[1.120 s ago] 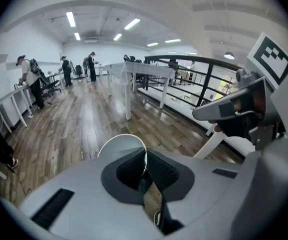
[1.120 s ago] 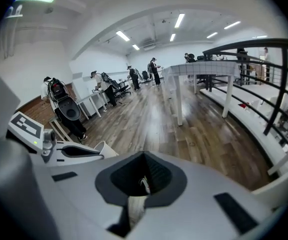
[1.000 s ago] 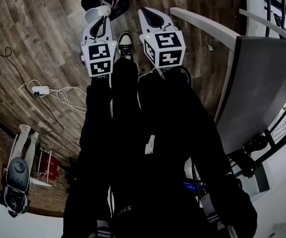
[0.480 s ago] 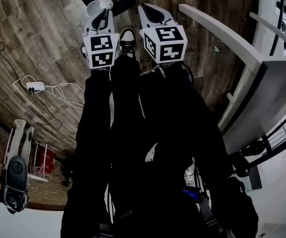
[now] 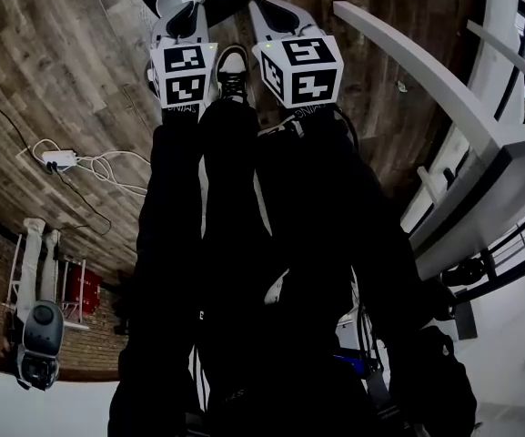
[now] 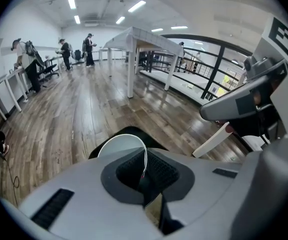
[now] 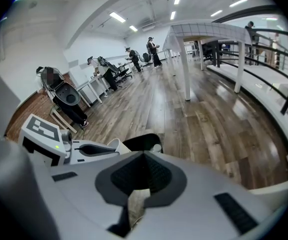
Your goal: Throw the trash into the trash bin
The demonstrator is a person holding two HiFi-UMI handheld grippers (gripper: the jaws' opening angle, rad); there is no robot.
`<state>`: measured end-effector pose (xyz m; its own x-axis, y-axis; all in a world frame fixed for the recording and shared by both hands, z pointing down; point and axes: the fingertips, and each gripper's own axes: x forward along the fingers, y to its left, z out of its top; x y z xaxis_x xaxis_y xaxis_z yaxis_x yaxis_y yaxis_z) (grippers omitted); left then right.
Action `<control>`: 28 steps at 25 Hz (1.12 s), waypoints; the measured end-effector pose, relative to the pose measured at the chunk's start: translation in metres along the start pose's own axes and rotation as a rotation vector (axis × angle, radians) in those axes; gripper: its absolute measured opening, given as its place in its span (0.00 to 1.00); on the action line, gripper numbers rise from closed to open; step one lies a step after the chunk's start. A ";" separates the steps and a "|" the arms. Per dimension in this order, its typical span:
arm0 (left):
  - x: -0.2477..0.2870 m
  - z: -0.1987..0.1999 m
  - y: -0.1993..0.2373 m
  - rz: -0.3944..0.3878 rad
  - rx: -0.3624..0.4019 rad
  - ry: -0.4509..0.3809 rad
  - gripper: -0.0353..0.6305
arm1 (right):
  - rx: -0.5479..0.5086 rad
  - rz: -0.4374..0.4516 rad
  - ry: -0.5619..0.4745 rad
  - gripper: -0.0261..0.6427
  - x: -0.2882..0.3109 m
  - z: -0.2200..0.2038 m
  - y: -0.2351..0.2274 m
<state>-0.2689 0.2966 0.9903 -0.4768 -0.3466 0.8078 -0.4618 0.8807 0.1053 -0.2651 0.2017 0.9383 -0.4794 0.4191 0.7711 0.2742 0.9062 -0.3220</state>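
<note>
My left gripper (image 6: 144, 176) pinches the cup (image 6: 120, 145) wall, mouth facing back at me. My right gripper (image 7: 144, 156) is closed, empty. The cup half hides the bin (image 6: 134, 132).

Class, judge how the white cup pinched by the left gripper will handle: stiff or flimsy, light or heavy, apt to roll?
Probably light: the left gripper holds the cup by one wall alone. That wall looks thin, so a hard squeeze would likely dent it. Round, it may roll if it misses the bin.
</note>
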 end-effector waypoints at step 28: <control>-0.004 0.005 -0.001 0.011 -0.043 0.010 0.12 | 0.003 0.003 0.002 0.06 -0.007 0.004 -0.009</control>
<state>-0.2700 0.2956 0.9840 -0.4743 -0.3341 0.8145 -0.4242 0.8974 0.1211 -0.2675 0.1904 0.9333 -0.4770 0.4216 0.7712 0.2733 0.9051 -0.3257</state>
